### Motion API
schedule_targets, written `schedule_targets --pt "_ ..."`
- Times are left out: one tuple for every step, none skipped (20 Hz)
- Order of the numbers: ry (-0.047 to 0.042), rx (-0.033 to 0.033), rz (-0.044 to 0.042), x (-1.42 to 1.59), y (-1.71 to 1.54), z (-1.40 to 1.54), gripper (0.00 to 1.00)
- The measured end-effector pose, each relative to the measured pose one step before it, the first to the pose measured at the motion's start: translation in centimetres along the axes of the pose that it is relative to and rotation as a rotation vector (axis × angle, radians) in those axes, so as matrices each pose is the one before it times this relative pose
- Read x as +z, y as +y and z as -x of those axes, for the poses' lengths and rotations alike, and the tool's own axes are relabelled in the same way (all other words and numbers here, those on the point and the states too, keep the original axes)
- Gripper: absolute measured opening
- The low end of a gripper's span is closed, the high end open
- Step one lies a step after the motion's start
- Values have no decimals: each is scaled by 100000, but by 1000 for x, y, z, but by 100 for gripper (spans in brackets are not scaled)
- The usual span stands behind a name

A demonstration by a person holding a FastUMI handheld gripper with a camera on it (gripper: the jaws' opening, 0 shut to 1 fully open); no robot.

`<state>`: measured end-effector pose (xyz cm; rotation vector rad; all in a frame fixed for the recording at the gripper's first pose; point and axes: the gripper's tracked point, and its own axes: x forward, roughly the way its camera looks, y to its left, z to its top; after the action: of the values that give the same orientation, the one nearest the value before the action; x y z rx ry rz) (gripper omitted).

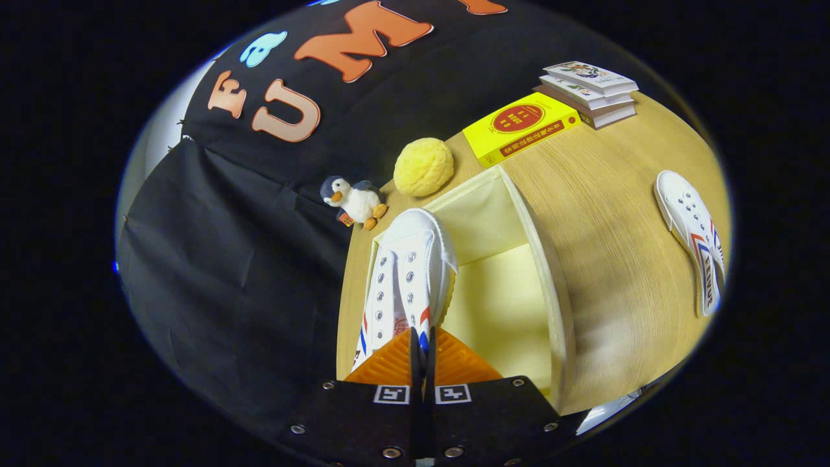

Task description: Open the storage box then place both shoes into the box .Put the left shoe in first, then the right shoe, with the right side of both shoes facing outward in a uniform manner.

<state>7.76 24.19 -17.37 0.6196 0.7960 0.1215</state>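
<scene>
Fingers (pixel 395 363) apparently pinch shoe (pixel 405 272); heel hidden.

Claw (pixel 422 353): orange ribbed fingers (pixel 389 363), black screw-studded body, square markers.

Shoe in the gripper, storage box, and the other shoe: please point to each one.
Held shoe (pixel 407 272): gripper view, on its laced upper.
Storage box (pixel 499 305): gripper view, on its pale inner floor.
Other shoe (pixel 690 237): gripper view, on its upper, lying on the table.

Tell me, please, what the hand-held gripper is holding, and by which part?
The hand-held gripper is shut on the white canvas shoe, pinching its upper edge near the heel end, over the open pale-yellow storage box.
</scene>
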Motion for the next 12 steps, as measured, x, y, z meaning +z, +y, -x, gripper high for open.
schedule_targets --pt "390 -1637 -639 -232 -273 -519 0" --pt "401 -1962 380 -285 -216 -400 0" --pt "477 -1972 1113 -215 -261 -420 0" --pt "644 -1411 1044 -423 -49 -360 0" --pt "702 -585 354 -320 91 -315 0" --pt "722 -60 -31 -331 110 -338 0" --pt "573 -389 -181 -193 141 -308 0" --pt "707 -982 498 -310 -3 -241 0" --pt "916 -1798 985 -266 -112 -293 0" --pt "1104 -2010 1180 -264 -179 -248 0" --pt "109 -1415 1007 -145 -103 -205 0" --pt "500 -895 335 -128 -89 -267 1"
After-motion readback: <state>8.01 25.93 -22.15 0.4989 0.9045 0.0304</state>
